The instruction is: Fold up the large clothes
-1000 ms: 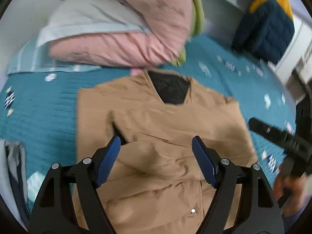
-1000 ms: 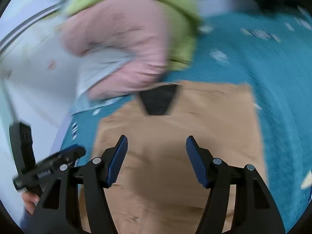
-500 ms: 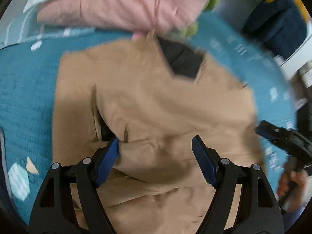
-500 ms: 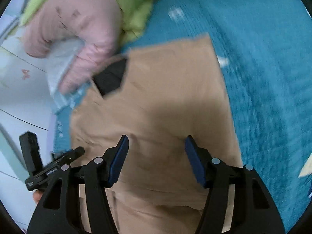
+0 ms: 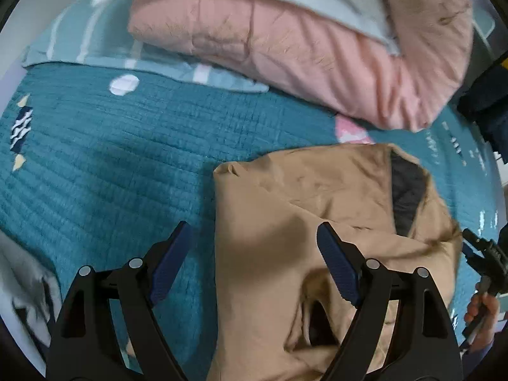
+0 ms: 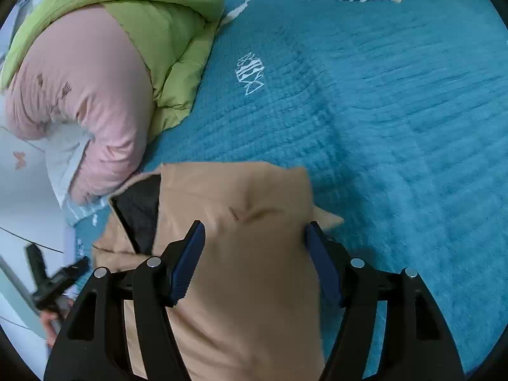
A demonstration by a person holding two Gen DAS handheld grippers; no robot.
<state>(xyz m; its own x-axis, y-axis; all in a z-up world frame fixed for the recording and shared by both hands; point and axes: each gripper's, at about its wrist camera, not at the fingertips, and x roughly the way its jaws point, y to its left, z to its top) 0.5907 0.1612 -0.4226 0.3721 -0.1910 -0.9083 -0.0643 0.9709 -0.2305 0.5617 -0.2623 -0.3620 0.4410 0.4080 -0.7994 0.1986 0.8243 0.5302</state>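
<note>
A tan jacket [image 5: 285,216] with a dark lining at the collar [image 5: 406,197] lies on a teal bedspread [image 5: 111,158]. My left gripper [image 5: 254,260] is open over the jacket's top left corner, one finger over the bedspread, one over the cloth. My right gripper [image 6: 254,260] is open over the jacket [image 6: 238,206] near its top right corner, the cloth between the fingers. The collar lining [image 6: 139,209] shows left of it. Each gripper shows at the edge of the other's view: the right one [image 5: 485,260], the left one [image 6: 54,279].
A folded pink quilt [image 5: 285,38] and a pale striped pillow [image 5: 95,44] lie behind the jacket. A green padded garment [image 6: 152,25] rests on the quilt [image 6: 79,95]. Grey cloth [image 5: 25,279] lies at the left. A dark bundle [image 5: 485,101] stands at the far right.
Both grippers moved apart toward the jacket's top corners, the left one leftward, the right one rightward and closer to the cloth. Both stayed open.
</note>
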